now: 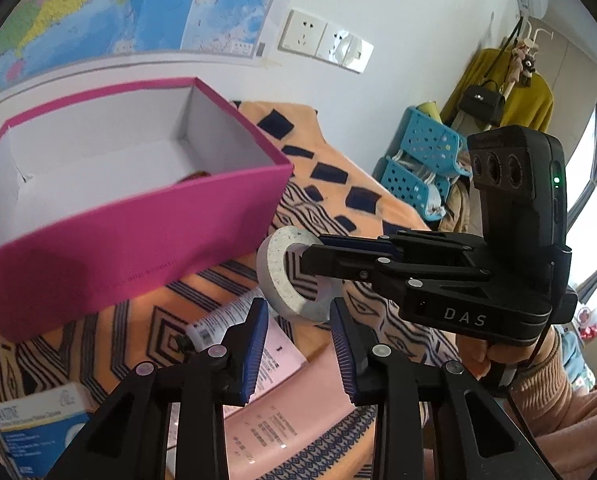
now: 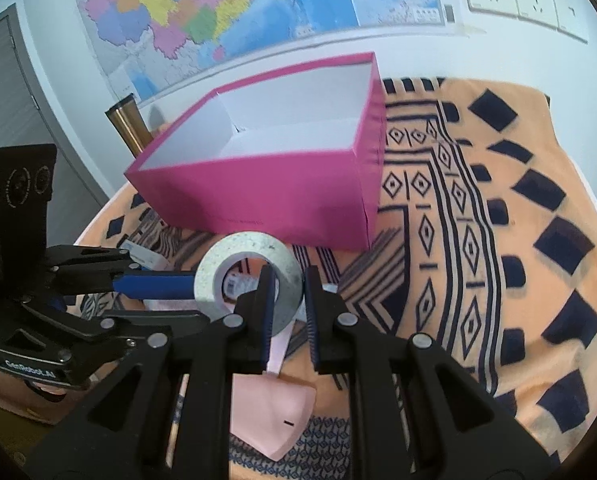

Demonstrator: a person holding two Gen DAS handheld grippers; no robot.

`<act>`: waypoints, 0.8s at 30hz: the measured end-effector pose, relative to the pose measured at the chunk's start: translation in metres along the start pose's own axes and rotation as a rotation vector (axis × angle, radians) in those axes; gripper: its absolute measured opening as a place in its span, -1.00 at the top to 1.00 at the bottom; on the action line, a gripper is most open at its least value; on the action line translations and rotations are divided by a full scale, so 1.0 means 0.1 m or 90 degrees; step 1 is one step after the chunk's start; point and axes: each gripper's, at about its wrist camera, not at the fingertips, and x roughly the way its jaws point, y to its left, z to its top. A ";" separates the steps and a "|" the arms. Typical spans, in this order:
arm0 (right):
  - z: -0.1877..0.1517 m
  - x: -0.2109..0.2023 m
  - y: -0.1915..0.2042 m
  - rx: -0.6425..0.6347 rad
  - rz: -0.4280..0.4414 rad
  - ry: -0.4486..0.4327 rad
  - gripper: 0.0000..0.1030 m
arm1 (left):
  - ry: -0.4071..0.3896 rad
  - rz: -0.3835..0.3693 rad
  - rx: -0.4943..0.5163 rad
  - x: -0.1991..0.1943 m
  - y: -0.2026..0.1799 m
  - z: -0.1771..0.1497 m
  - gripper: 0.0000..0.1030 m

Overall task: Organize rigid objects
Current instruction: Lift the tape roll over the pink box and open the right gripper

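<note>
A grey tape roll (image 1: 276, 264) (image 2: 250, 246) hangs in the air in front of the open pink box (image 1: 138, 224) (image 2: 282, 192). My right gripper (image 2: 289, 270) is shut on the roll's right wall, one finger through the hole and one outside. In the left wrist view it (image 1: 312, 250) reaches in from the right. My left gripper (image 1: 298, 304) has the roll's lower rim between its blue pads, which touch it on both sides. In the right wrist view it (image 2: 200, 300) comes in from the left onto the roll's left edge.
An orange patterned cloth (image 2: 478, 200) covers the table. Under the grippers lie a pink pouch (image 1: 282, 420) (image 2: 274, 420), a white tube (image 1: 222, 320) and a blue-white carton (image 1: 38, 420). A metal tumbler (image 2: 128, 124) stands left of the box. Blue baskets (image 1: 422, 160) stand past the table's far right.
</note>
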 end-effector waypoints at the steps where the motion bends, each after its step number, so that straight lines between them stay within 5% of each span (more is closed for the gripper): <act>1: 0.04 -0.01 0.03 -0.006 0.001 -0.005 0.68 | -0.004 0.002 0.001 -0.02 0.01 0.02 0.38; 14: 0.60 -0.09 0.19 -0.072 -0.007 -0.056 0.68 | -0.064 0.030 0.015 -0.24 0.09 0.45 0.38; 24: 0.90 0.03 0.20 -0.088 -0.017 -0.054 0.68 | -0.060 0.011 -0.028 -0.13 0.35 0.71 0.38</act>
